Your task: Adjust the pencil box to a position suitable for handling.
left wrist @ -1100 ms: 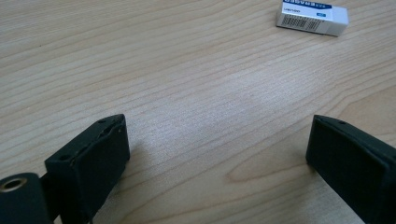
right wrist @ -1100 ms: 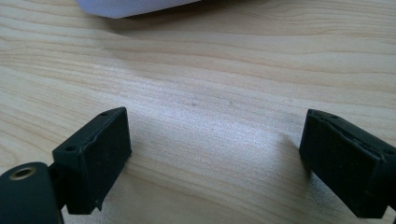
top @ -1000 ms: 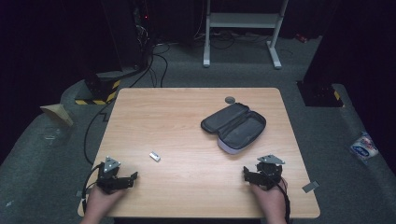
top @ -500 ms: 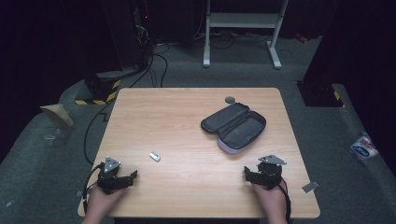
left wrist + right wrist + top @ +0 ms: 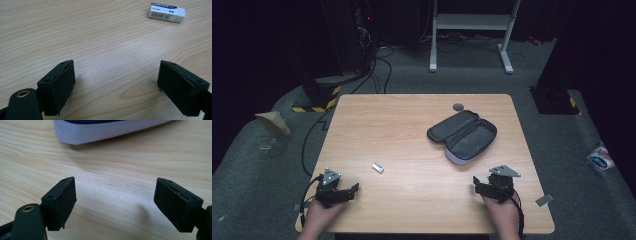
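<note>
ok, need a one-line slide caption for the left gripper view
Left claw open and empty above the wooden table, with a small white eraser lying ahead to the right.

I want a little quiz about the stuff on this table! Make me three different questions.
1. True or false: the small white rectangular eraser lies nearer the left tongs than the right tongs.
2. The open dark fabric zip case is: A) closed B) open C) standing upright.
3. Fill in: the wooden table also holds a small round grey ____ beside the case.

Key: 1 true. 2 B. 3 disc.
</note>
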{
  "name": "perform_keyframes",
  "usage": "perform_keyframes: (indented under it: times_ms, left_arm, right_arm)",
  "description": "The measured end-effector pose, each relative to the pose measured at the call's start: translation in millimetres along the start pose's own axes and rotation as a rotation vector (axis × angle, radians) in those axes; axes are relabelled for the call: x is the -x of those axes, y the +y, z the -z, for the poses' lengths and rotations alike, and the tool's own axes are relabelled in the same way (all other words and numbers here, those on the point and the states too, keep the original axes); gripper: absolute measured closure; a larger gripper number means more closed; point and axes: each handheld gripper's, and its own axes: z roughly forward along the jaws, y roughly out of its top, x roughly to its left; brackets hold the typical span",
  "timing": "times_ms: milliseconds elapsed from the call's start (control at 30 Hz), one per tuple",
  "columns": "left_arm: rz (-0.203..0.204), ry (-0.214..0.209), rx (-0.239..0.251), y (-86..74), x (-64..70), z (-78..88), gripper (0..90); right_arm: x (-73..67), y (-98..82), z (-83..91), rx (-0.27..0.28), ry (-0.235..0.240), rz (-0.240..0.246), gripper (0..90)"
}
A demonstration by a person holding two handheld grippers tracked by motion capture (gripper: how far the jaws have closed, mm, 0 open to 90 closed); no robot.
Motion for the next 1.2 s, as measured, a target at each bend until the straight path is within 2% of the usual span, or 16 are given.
perform_keyframes:
  times_ms: [433,1200]
  left_arm:
    - [0.000,0.000,-0.003,0.4,0.0,-0.6,14.1]
    - [-0.003,-0.002,-0.003,0.2,-0.3,-0.4,13.9]
  right_arm:
    - [-7.0,6.0,7.7,0.053,0.020,0.016,17.7]
    - [-19.3,19.1,9.2,0.096,0.057,0.034,23.4]
